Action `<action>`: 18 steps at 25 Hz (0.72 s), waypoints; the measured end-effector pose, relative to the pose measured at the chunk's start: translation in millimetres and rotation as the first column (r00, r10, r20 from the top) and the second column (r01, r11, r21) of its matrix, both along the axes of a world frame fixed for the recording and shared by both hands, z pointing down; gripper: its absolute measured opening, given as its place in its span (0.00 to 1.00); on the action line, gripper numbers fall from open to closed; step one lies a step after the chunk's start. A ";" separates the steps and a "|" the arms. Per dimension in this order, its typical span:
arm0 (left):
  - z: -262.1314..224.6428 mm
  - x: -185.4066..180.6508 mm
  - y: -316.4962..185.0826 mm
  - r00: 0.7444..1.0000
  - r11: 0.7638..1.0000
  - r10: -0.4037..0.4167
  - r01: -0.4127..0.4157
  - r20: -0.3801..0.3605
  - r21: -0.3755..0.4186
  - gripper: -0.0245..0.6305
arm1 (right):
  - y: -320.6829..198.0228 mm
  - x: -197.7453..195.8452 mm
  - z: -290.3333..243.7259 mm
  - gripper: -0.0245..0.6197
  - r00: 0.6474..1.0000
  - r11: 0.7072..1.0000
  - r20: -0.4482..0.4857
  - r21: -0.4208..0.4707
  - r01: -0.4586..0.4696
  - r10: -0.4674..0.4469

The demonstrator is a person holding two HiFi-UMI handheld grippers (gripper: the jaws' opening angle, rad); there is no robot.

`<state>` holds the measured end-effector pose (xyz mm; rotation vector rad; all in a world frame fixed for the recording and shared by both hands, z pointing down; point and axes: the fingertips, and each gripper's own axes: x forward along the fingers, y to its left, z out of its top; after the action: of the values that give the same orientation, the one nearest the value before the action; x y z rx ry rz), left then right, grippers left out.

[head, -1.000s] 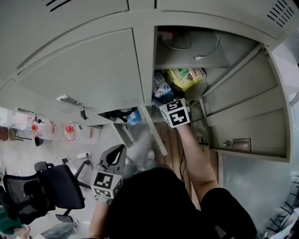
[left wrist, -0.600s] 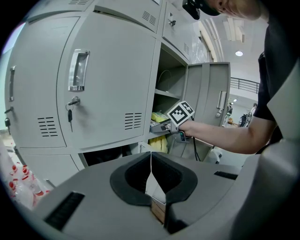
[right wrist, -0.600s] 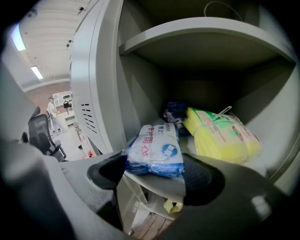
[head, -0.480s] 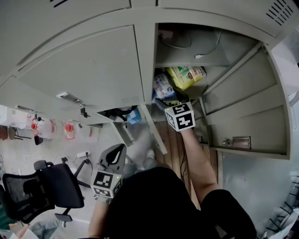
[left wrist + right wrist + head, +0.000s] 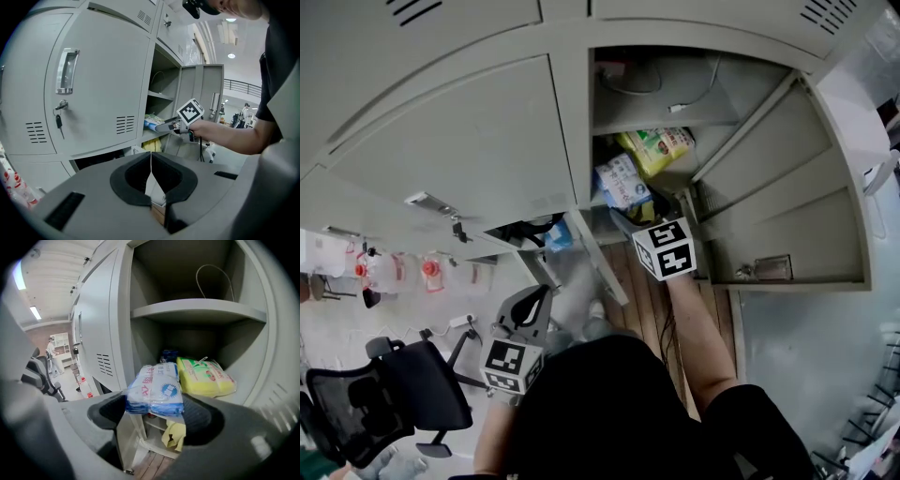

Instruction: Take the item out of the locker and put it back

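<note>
Right tool [image 5: 643, 212] is clamped on the blue-and-white packet [image 5: 621, 180], jaws just tightened a touch, at the open locker's [image 5: 649, 111] mouth, upper middle of frame, while left tool [image 5: 536, 302] hangs closed and empty, lower left.

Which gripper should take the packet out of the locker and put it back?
Right. The right gripper grips the blue-and-white packet at the locker opening, its jaws having just closed slightly on it. The left gripper is shut, empty, and hangs low, away from the locker.
</note>
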<state>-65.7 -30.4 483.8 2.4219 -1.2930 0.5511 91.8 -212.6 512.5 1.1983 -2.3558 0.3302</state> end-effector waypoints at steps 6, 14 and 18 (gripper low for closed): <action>-6.4 3.3 -6.4 0.997 0.997 0.071 -0.071 -0.015 0.013 0.06 | 28.4 15.5 -14.3 0.61 0.998 0.998 0.009 0.006 -0.069 0.069; -14.9 0.7 -18.3 0.985 0.986 0.166 -0.165 -0.037 0.032 0.06 | 73.4 23.8 -36.3 0.61 0.988 0.988 0.031 0.005 -0.152 0.152; -20.7 -1.5 -23.0 0.975 0.975 0.219 -0.217 -0.042 0.040 0.06 | 98.3 21.0 -56.7 0.61 0.980 0.981 0.056 0.019 -0.192 0.191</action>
<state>-67.2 -53.4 463.1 2.6077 -1.0330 0.5294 112.7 -114.3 455.8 1.4490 -2.2998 0.4038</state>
